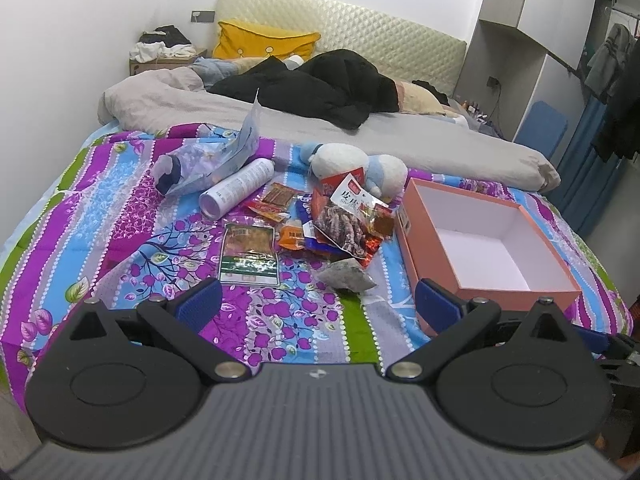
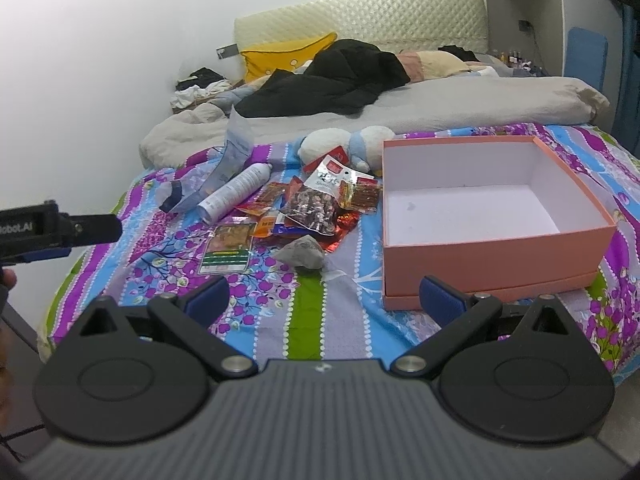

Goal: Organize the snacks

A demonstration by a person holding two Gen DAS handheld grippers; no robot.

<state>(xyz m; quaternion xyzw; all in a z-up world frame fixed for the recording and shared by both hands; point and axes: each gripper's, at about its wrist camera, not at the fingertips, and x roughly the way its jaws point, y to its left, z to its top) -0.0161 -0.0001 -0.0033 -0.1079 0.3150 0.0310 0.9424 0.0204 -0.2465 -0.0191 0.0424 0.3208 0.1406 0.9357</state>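
A heap of snack packets [image 1: 320, 220] [image 2: 316, 204] lies mid-bed on a patterned sheet. It includes a green-labelled flat pack [image 1: 249, 254] [image 2: 228, 250], a large clear bag of brown snacks [image 1: 348, 216] [image 2: 320, 196] and a grey pouch [image 1: 348, 278] [image 2: 304, 256]. An open pink box [image 1: 496, 288] [image 2: 496, 256] with nothing inside it stands to the right. My left gripper [image 1: 318, 306] is open, hovering short of the packets. My right gripper [image 2: 324, 300] is open too, near the box's front left corner. Nothing sits between either pair of fingers.
A white spray can [image 1: 238, 186] [image 2: 234, 192], a clear plastic bag [image 1: 208, 160] and a plush toy [image 1: 356, 164] [image 2: 344, 144] lie behind the snacks. A grey duvet [image 1: 280, 116], black clothes [image 1: 320, 88] and a yellow pillow [image 1: 260, 40] fill the bed's far half. The left gripper's body [image 2: 60, 232] shows at the right view's left edge.
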